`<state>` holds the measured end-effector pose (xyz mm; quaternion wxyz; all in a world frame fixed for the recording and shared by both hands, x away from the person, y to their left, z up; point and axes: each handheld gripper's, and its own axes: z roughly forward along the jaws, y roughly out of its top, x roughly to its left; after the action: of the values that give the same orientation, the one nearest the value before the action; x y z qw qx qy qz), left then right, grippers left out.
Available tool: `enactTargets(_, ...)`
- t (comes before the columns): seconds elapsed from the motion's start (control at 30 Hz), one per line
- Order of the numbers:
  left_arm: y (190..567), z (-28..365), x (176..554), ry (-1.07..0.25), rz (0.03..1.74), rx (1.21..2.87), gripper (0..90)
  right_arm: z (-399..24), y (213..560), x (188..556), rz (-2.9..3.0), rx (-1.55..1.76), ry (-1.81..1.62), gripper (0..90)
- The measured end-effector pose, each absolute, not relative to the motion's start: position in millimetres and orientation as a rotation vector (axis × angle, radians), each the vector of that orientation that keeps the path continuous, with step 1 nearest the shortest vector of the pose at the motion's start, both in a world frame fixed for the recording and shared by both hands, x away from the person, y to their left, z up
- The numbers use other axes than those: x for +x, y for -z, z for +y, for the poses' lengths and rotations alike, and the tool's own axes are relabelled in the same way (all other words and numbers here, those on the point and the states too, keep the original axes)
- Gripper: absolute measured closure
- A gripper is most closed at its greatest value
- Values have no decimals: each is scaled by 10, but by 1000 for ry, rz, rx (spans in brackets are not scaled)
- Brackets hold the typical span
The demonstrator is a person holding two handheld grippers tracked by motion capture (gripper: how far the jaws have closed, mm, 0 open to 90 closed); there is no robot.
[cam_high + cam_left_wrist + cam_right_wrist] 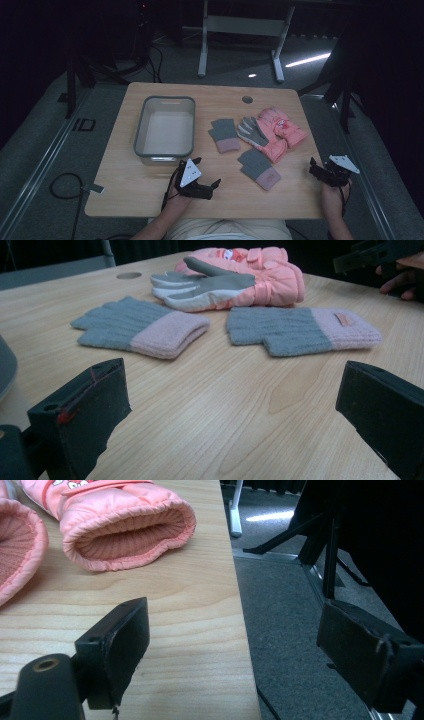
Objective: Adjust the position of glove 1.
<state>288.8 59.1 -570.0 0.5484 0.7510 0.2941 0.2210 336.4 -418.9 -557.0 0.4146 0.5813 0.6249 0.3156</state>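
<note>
open pink glove cuff point(131, 536), right gripper view

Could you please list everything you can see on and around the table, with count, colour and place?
Table: one, light wood, centre, with a round hole near its far edge.
Bin: one, grey rim, pale inside, left half of the table, nothing in it.
Knit gloves: two, grey with pink cuffs, lying apart mid-table, the other nearer the person.
Padded gloves: a pair, pink with grey and white palms, right of the knit ones.
Desk frame: one, white, on the floor beyond the table.
Left claw: black, open, holding nothing, near the front edge by the bin.
Right claw: black, open, holding nothing, at the table's right edge.
</note>
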Motion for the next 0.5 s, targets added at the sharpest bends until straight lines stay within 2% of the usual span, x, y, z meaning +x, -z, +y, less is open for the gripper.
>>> enactTargets(0.5, 5701, 579, 2872, -540, 684, 1786, 3, -4187, 5575, 3403, 1611, 1476, -774, 146)
